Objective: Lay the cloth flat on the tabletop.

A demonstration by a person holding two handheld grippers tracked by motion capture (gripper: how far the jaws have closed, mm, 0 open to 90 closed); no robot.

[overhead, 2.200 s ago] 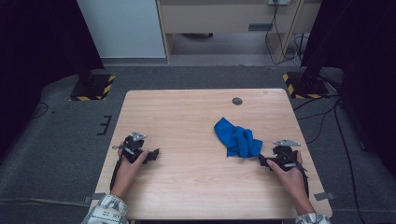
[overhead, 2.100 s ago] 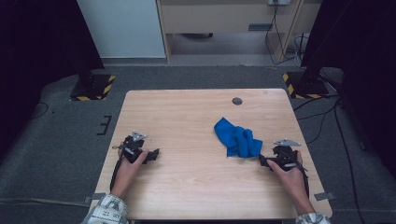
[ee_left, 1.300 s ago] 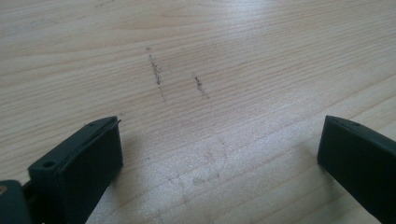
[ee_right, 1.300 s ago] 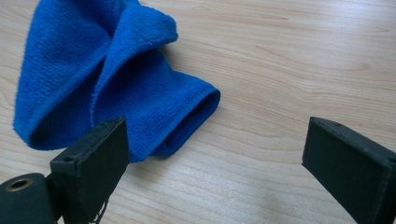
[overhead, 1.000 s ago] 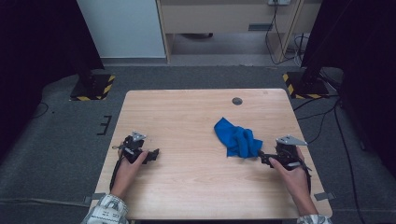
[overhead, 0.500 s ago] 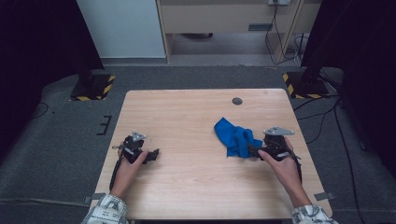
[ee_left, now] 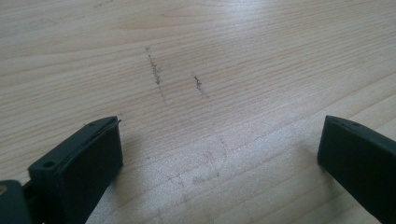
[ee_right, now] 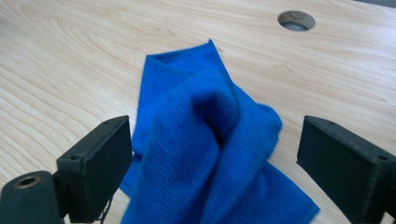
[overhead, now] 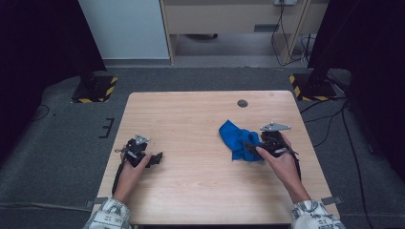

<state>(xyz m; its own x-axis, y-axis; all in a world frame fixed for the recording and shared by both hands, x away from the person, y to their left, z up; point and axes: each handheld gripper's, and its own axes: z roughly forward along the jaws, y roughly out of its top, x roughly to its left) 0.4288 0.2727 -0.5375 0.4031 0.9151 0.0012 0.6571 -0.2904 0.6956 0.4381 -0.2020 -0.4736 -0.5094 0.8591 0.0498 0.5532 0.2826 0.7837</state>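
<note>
A crumpled blue cloth lies right of centre on the wooden table. My right gripper sits at the cloth's right edge, open, with its jaws on either side of the raised fold of the cloth. No pad touches the fabric. My left gripper rests near the table's left front, open, with only bare wood between its jaws.
A round cable hole is set in the table near the far edge, seen as a grommet beyond the cloth. Stands with yellow-black feet flank the table on the grey floor. A cabinet stands behind.
My right gripper has moved left and forward from the table's right edge up to the blue cloth. The left gripper has stayed still.
</note>
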